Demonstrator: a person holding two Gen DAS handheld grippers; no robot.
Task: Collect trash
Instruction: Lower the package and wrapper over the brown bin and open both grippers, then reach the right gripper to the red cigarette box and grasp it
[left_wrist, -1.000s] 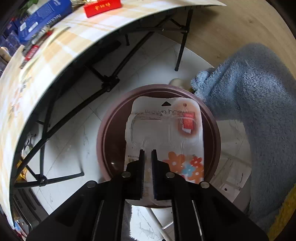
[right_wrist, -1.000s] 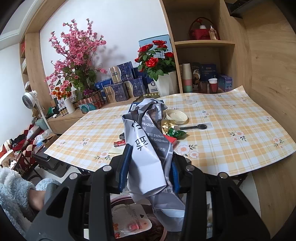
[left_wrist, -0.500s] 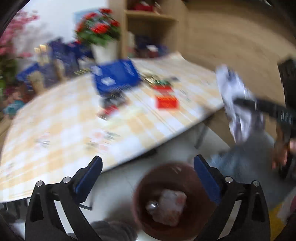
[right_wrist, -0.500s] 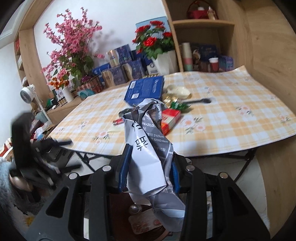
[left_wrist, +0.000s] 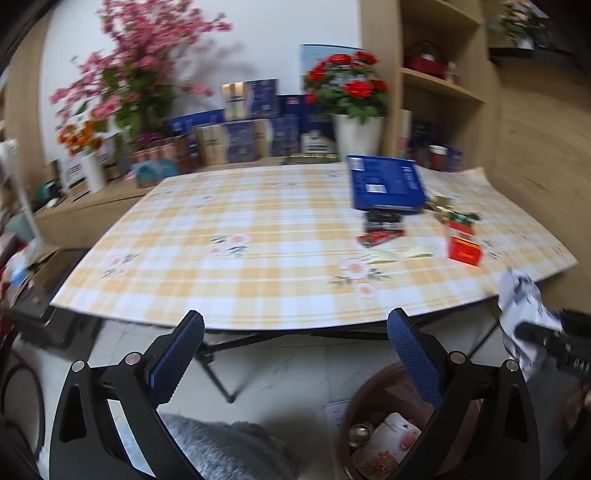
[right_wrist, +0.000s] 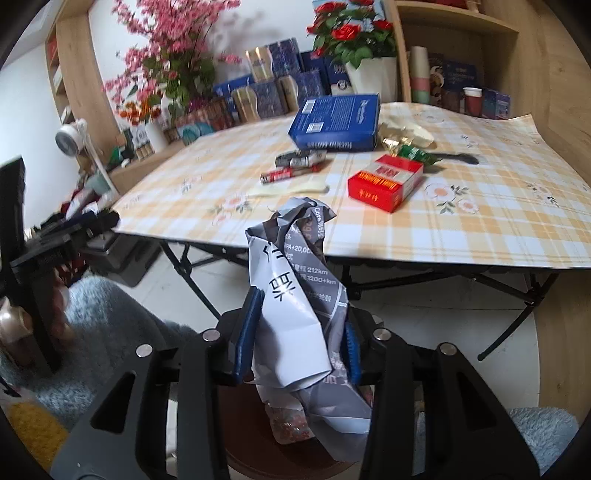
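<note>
The bin (right_wrist: 258, 443) below the right gripper (right_wrist: 295, 347) is mostly hidden behind the crumpled paper (right_wrist: 295, 295) and the gripper body; its contents cannot be identified. In the left wrist view, the bin (left_wrist: 373, 391) is cut off by the lower edge and partly covered by the right-side finger (left_wrist: 417, 358). The items on the table (left_wrist: 258, 236) are blurred. Print on the blue box (left_wrist: 384, 182) is unreadable.

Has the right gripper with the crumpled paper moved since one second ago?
Yes. The right gripper, shut on the crumpled paper, has sunk: the table edge now sits higher, and the bin lies closer below.
</note>
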